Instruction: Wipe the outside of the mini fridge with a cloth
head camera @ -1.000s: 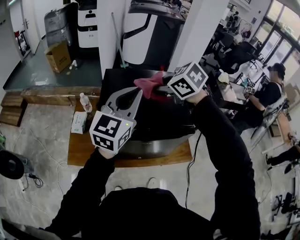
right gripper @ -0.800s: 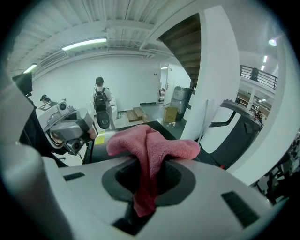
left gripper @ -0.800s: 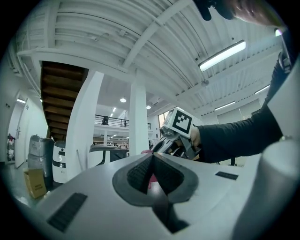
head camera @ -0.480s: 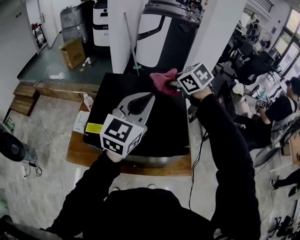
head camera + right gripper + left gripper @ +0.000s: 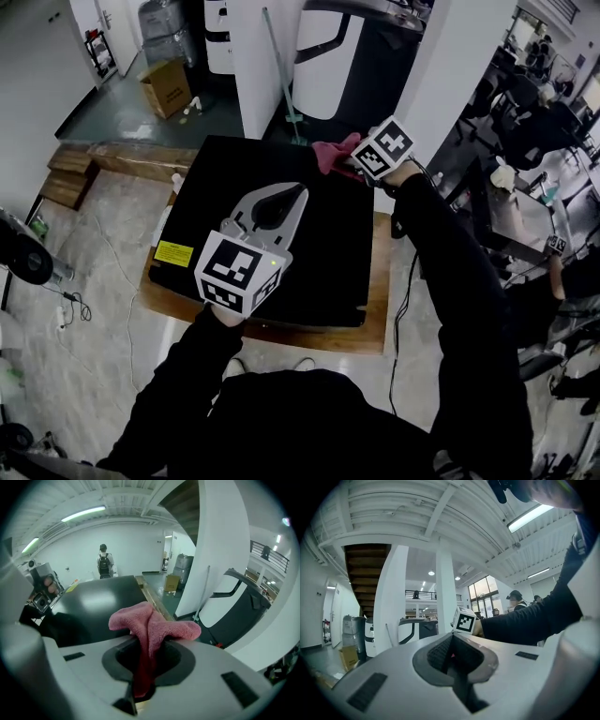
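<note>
The black mini fridge [image 5: 328, 234] stands on a wooden platform, and I look down on its glossy top [image 5: 98, 599]. My right gripper [image 5: 339, 161] is shut on a pink cloth [image 5: 330, 153] at the top's far right corner; the cloth [image 5: 150, 625] bunches out from between the jaws. My left gripper [image 5: 295, 195] hovers over the middle of the top, jaws together, holding nothing. In the left gripper view the jaws [image 5: 452, 656] point toward the right gripper's marker cube [image 5: 465, 620].
A yellow sticker [image 5: 174, 253] sits on the fridge's left side. The wooden platform [image 5: 375, 319] shows under it. A white pillar [image 5: 267, 66], a cardboard box [image 5: 169, 86] and white machines stand behind. People sit at desks at the right [image 5: 553, 253].
My view has swung so the fridge top fills more of the frame. The right gripper with the cloth has moved to the top's far right corner. The left gripper stays over the middle.
</note>
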`<state>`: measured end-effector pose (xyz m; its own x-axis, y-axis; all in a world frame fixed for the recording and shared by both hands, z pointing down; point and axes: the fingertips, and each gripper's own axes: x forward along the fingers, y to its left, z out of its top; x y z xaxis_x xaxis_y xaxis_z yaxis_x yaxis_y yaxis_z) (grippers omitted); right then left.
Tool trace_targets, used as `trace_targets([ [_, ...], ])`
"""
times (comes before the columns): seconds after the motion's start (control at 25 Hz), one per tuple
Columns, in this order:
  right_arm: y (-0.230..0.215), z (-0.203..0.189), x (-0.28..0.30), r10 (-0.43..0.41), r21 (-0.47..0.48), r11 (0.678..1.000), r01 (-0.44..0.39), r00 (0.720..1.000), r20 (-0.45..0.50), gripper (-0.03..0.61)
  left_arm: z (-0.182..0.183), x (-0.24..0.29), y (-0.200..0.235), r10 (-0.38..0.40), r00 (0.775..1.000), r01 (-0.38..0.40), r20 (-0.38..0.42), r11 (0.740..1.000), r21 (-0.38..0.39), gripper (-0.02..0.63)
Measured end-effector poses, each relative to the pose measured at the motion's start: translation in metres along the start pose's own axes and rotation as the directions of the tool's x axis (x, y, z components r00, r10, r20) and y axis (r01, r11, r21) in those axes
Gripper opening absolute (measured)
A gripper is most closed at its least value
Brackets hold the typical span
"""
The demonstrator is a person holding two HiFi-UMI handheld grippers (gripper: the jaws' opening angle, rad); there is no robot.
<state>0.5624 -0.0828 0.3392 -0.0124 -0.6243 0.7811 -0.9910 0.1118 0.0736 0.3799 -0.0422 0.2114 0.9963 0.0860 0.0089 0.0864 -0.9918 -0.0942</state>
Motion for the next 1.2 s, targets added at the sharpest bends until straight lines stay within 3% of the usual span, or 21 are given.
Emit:
trace_targets([
  [0.16,0.006,-0.004,0.001,0.013,-0.066,0.998,-0.014,1.0,-0.015,0.055,-0.013,0.004,-0.004,0.026,0.999,-0.026,-0.027,1.0,-0.012,0.006],
  [0.48,0.041,-0.013,-0.015,0.107,-0.066,0.992,-0.105,0.994,0.027,0.054,-0.017,-0.004,-0.019,0.026,0.999,-0.027,-0.042,0.999,-0.024,0.006],
  [1.2,0.193,-0.051,-0.07,0.081,0.04,0.996,-0.081,0.997,0.0,0.054,-0.016,-0.108,-0.06,-0.12,0.993,0.119,-0.013,0.991,-0.067,0.006],
])
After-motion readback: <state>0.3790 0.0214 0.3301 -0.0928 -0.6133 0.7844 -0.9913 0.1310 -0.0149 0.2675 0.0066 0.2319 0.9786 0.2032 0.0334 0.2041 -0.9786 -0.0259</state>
